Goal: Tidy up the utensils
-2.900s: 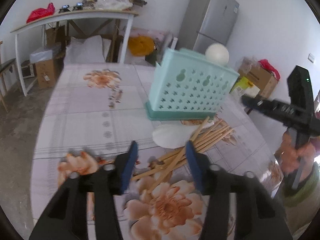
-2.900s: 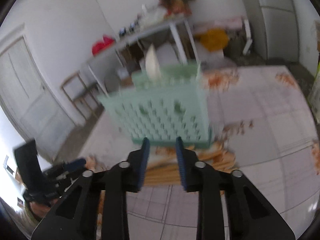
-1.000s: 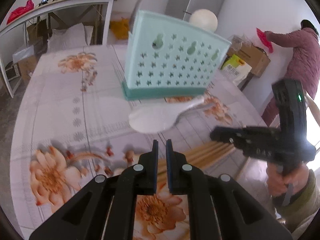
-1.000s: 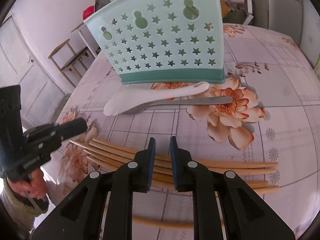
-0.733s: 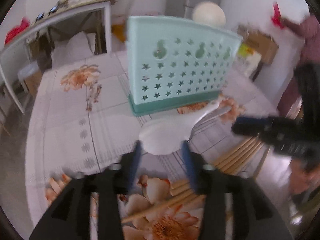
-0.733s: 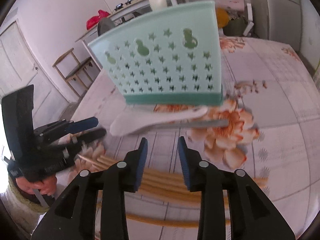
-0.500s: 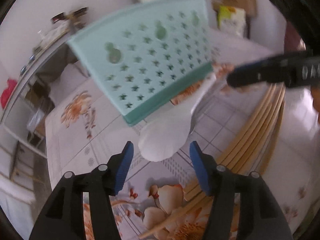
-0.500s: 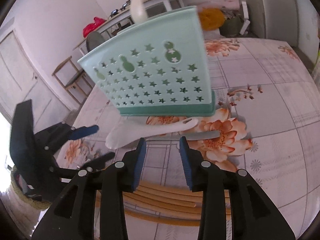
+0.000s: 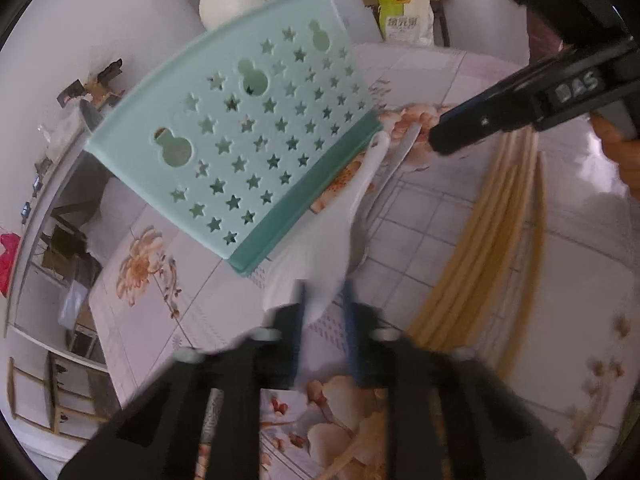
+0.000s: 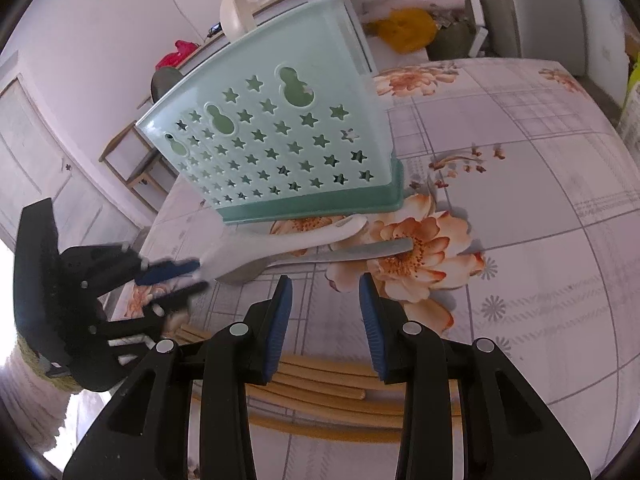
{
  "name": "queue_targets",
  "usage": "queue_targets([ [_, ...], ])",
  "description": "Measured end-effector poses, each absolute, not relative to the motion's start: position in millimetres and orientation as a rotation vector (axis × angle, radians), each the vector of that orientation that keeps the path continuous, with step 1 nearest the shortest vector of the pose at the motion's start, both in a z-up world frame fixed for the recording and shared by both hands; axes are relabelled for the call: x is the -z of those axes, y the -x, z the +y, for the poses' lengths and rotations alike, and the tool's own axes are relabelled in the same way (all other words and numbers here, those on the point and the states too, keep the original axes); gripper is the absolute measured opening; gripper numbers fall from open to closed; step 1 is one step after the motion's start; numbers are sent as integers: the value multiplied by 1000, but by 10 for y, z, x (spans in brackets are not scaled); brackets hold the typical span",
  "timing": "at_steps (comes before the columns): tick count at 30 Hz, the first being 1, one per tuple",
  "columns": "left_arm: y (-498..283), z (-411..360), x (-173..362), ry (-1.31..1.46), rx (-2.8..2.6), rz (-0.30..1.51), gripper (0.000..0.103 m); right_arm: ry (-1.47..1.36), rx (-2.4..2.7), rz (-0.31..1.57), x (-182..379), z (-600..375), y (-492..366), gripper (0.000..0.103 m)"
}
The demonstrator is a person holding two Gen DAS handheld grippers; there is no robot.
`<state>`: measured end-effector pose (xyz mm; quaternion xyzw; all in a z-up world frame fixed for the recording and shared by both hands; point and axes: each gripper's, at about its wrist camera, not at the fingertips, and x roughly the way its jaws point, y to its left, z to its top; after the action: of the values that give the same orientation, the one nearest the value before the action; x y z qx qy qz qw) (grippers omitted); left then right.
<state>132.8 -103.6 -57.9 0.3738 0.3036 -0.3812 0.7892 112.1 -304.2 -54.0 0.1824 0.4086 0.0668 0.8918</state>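
My fingers (image 10: 280, 322) are matt black plastic with ribbed blue pads. At twelve o'clock the utensil holder (image 10: 280, 136) is smooth pale-green plastic with a faint sheen, its base band a darker teal. Below it the white spoon (image 10: 280, 246) looks like glossy plastic, and the spoon beside it (image 10: 360, 254) like dull grey metal. At six o'clock the chopsticks (image 10: 320, 384) are pale matt wood. The flowered tablecloth (image 10: 520, 208) is shiny.

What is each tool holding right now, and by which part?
The left tool is closing around the bowl end of the white spoon, which lies between its jaws; a firm grip cannot be confirmed. The right tool is open and holds nothing.
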Motion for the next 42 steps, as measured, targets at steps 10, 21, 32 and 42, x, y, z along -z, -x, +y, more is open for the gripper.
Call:
queue_targets([
  [10,-1369,-991,514,-732,808,668,8,-411,-166,844,480,-3030,-1070,34],
  [21,-1532,-1102,683,-876,821,671,45,-427,-202,845,464,-2962,-1073,34],
  [32,-1476,-1044,369,-800,849,583,13,-456,-210,863,514,-2964,-1020,34],
  [42,-1464,-993,494,-810,875,629,35,-451,-224,855,469,-2921,-1047,34],
])
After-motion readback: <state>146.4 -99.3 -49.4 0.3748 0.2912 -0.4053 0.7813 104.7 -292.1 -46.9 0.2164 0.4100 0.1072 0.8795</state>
